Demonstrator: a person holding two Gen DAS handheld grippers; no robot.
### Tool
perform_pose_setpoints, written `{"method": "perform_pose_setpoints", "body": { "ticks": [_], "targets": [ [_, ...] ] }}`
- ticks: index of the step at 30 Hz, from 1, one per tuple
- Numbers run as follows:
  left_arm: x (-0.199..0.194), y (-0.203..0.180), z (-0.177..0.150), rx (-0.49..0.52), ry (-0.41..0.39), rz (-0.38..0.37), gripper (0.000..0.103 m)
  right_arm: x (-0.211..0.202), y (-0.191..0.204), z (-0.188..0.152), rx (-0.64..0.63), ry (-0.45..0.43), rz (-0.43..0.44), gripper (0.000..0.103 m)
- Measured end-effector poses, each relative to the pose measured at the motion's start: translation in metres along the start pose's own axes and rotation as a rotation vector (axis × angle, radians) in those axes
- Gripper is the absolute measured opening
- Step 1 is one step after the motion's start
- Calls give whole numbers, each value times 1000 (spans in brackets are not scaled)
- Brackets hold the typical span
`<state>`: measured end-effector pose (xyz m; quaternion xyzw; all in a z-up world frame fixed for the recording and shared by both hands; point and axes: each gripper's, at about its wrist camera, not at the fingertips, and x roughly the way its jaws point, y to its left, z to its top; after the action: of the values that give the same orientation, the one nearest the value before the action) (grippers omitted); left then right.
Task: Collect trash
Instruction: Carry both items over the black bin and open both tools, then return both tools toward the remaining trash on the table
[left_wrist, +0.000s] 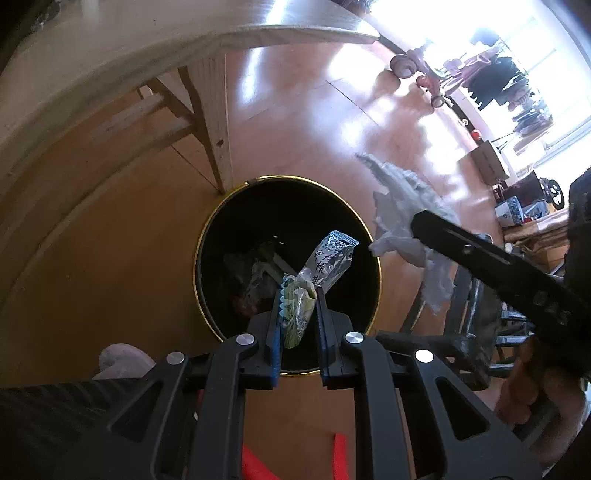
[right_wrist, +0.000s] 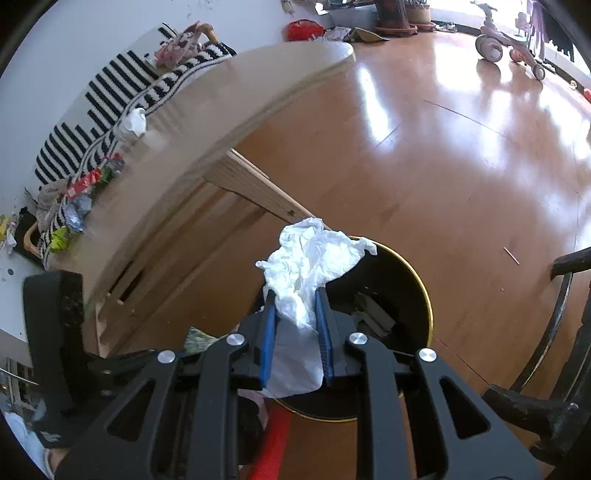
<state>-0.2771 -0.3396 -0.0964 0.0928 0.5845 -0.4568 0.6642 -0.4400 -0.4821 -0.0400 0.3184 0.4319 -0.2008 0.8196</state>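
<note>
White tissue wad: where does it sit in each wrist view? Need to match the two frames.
Left wrist: the white tissue wad is right of centre, clamped at the tip of the right gripper, beside the bin's right rim.
Right wrist: the wad is at centre, pinched between the blue fingers, over the bin's near-left rim.
Shared landmark: the black bin with gold rim, next to the wooden table leg.

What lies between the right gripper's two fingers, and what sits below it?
In the right wrist view, a crumpled white tissue is pinched in the right gripper. Below it sits the black bin, gold-rimmed and open.
</note>
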Motion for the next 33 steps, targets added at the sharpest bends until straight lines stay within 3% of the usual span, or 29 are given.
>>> {"method": "perform_pose_setpoints", "body": {
  "ticks": [9, 10, 11, 12, 13, 16, 20, 23, 27, 29, 32, 33],
  "targets": [
    [7, -3, 13, 27, 15, -37, 18, 16, -21, 12, 77, 32, 1, 22],
    [8, -3, 15, 20, 12, -29, 24, 16, -22, 14, 84, 31, 3, 32],
    [10, -2, 17, 9, 8, -23, 54, 15, -24, 14, 91, 32, -5, 58],
    [9, 0, 17, -5, -16, -15, 95, 15, -20, 18, 97, 30, -5, 73],
    [6, -1, 16, -6, -50, -1, 96, 13, -22, 19, 109, 17, -2, 90],
    [0, -10, 15, 30, -75, -38, 97, 5, -28, 24, 125, -10, -7, 96],
    [-7, -17, 14, 56, -100, -20, 97, 2, -37, 27, 171, -10, 45, 96],
    [-34, -20, 15, 69, -172, -9, 97, -6, -36, 29, 182, -41, 51, 96],
    [-86, -15, 20, 125, -297, 75, 97, -15, -8, 38, 95, -118, 45, 96],
    [-117, 1, 21, 98, -363, 139, 97, -16, 20, 45, 15, -145, 53, 96],
    [-172, 49, 21, -49, -462, 227, 97, -14, 63, 54, -85, -178, 75, 96],
    [-194, 73, 18, -118, -505, 289, 97, -11, 85, 58, -131, -189, 90, 96]
  ]
}}
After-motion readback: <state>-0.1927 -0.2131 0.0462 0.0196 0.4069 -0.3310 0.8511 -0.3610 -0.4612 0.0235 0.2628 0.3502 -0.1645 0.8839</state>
